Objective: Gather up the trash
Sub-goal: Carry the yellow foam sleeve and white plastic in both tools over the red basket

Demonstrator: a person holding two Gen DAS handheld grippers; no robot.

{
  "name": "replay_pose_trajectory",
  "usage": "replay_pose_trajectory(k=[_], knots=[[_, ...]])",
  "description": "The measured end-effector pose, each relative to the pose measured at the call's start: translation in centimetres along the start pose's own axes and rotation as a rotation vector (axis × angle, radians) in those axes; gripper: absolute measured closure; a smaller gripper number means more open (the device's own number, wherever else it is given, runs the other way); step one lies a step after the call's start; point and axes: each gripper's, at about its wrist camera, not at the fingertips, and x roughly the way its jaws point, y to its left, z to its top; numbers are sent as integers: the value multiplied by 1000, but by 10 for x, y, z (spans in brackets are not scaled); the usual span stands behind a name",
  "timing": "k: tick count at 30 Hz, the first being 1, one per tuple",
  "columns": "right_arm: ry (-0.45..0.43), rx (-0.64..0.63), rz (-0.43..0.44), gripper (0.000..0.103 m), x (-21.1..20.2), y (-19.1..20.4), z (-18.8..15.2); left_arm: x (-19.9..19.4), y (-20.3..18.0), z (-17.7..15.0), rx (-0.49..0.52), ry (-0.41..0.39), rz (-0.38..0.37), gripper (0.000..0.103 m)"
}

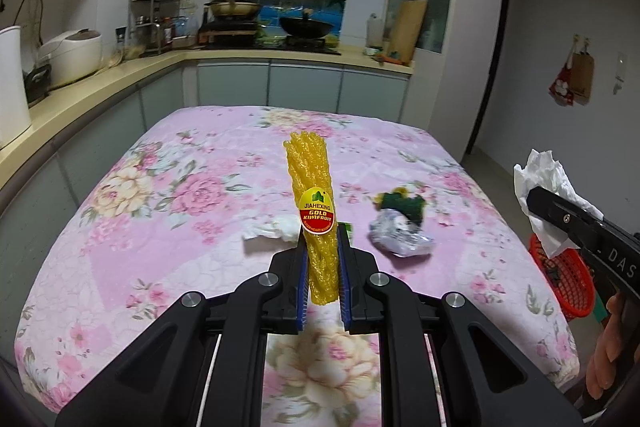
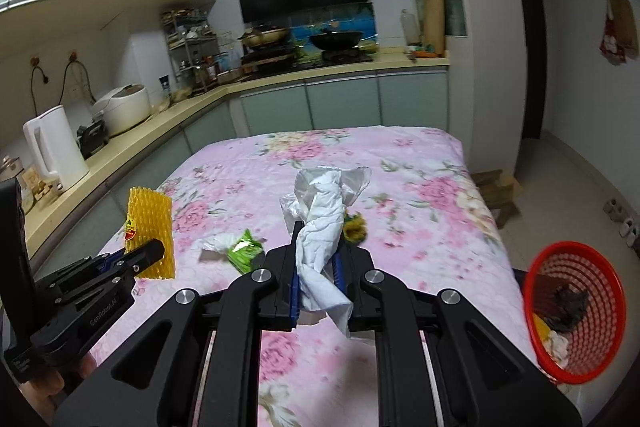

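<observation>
My left gripper (image 1: 322,239) is shut on a yellow foam fruit net (image 1: 314,195) with a kiwifruit sticker and holds it upright above the table; the net also shows in the right wrist view (image 2: 150,233). My right gripper (image 2: 318,241) is shut on a crumpled white tissue with clear plastic (image 2: 324,223), also seen at the right edge of the left wrist view (image 1: 540,187). On the floral tablecloth (image 1: 160,227) lie a white tissue (image 1: 270,229), a green wrapper (image 2: 245,250), a crumpled silvery wrapper (image 1: 400,233) and a dark green-yellow scrap (image 1: 404,205).
A red mesh basket (image 2: 576,311) holding some trash stands off the table's right edge, low beside it. Kitchen counters with a kettle (image 2: 54,147), rice cooker (image 2: 122,109) and stove with pans run along the left and back walls.
</observation>
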Motion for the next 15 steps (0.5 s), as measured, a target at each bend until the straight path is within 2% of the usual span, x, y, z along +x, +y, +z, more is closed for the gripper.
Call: replay_pose_trajectory(k=[15], knots=[[-80,68,-67,90,-42,-35,-6,-15,-53,4,86,-60,-81,91]])
